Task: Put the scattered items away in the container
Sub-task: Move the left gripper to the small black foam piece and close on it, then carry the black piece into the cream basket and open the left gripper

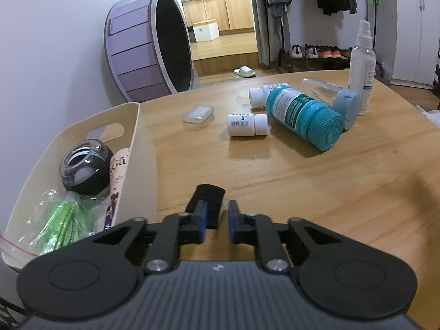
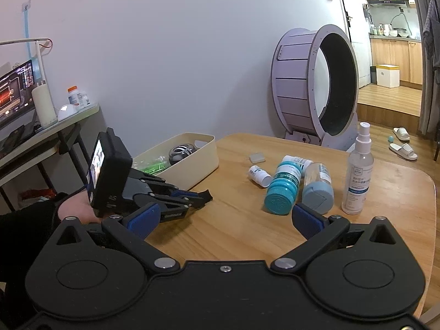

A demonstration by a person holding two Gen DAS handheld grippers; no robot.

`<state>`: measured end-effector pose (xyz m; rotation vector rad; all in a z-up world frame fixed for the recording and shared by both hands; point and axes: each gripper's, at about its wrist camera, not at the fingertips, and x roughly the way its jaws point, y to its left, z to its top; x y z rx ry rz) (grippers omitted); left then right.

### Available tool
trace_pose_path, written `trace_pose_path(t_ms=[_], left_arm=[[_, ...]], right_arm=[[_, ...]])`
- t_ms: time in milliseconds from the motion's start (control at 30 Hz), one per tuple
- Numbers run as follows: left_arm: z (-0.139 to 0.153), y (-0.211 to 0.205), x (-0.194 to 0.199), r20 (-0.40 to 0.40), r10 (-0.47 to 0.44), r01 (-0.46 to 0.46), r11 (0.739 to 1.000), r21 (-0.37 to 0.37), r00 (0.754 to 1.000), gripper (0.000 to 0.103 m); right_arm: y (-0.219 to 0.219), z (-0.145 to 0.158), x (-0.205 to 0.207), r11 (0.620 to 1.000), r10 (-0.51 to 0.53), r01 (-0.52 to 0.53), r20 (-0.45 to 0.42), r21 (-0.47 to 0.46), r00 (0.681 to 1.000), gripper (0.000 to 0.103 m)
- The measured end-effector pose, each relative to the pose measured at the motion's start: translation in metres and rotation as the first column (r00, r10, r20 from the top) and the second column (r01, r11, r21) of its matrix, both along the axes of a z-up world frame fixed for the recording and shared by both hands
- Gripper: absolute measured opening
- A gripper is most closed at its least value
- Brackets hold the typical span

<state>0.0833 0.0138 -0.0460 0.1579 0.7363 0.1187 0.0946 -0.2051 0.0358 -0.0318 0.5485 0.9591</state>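
Observation:
My left gripper is shut on a flat black strap-like item, held low over the table beside the cream bin; it also shows in the right wrist view. The bin holds a black round jar, a green packet and a pink tube. My right gripper is open and empty above the table's near side. On the table lie a teal bottle, a clear jar with blue lid, two small white bottles, a clear pouch and an upright spray bottle.
A purple cat wheel stands behind the wooden table by the wall. A side desk with a monitor is at the left. Slippers lie on the floor beyond.

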Motion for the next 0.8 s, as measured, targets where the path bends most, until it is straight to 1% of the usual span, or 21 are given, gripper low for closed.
trace_pose_path(t_ms=[33,100,167,333,400,500,533,633,667,733,767,800], left_arm=[[0.000,0.000,0.001,0.001,-0.005,0.005,1.000,0.002,1.000,0.021],[0.002,-0.003,0.001,0.007,-0.012,0.012,1.000,0.007,1.000,0.028],[0.004,-0.004,0.001,0.022,-0.018,0.018,1.000,0.005,1.000,0.031],[0.000,-0.008,0.009,0.008,-0.005,0.005,1.000,0.014,1.000,0.036],[0.000,-0.005,0.011,0.009,0.017,-0.016,1.000,-0.022,1.000,0.038],[0.002,0.003,0.012,-0.011,0.025,-0.026,0.992,-0.125,1.000,0.038],[0.002,0.004,0.011,-0.010,0.016,-0.017,0.989,-0.146,1.000,0.038],[0.003,0.001,0.003,-0.004,-0.037,0.035,0.984,-0.173,0.999,0.038],[0.003,-0.002,0.000,-0.001,-0.062,0.061,0.981,-0.184,0.998,0.034],[0.005,-0.006,-0.006,0.003,-0.101,0.099,0.973,-0.208,0.995,0.033],[0.007,-0.008,-0.009,0.016,-0.120,0.120,0.967,-0.225,0.993,0.033],[0.009,-0.010,-0.012,0.029,-0.126,0.129,0.965,-0.227,0.992,0.033]], right_arm=[[0.000,0.000,0.000,1.000,-0.001,0.001,-0.002,0.000,1.000,0.103],[0.000,-0.001,0.001,1.000,0.000,0.000,-0.005,-0.002,1.000,0.103],[0.001,-0.001,-0.001,1.000,0.003,-0.003,-0.002,-0.007,1.000,0.103],[0.001,0.000,-0.001,1.000,0.005,-0.005,-0.003,-0.006,1.000,0.103],[0.002,0.000,-0.001,1.000,0.008,-0.008,-0.002,-0.006,1.000,0.103],[0.002,-0.001,-0.002,1.000,0.011,-0.011,0.000,-0.011,1.000,0.103],[0.001,-0.001,-0.001,1.000,0.009,-0.009,0.000,-0.011,1.000,0.103],[0.000,0.000,-0.001,1.000,0.005,-0.005,-0.001,-0.007,1.000,0.103],[0.000,0.000,-0.001,1.000,0.003,-0.003,0.000,-0.006,1.000,0.103],[0.000,0.000,-0.001,1.000,0.003,-0.003,0.001,-0.005,1.000,0.103],[0.001,0.000,-0.001,1.000,0.004,-0.004,0.002,-0.006,1.000,0.103],[0.001,0.000,-0.001,1.000,0.005,-0.005,0.003,-0.006,1.000,0.103]])
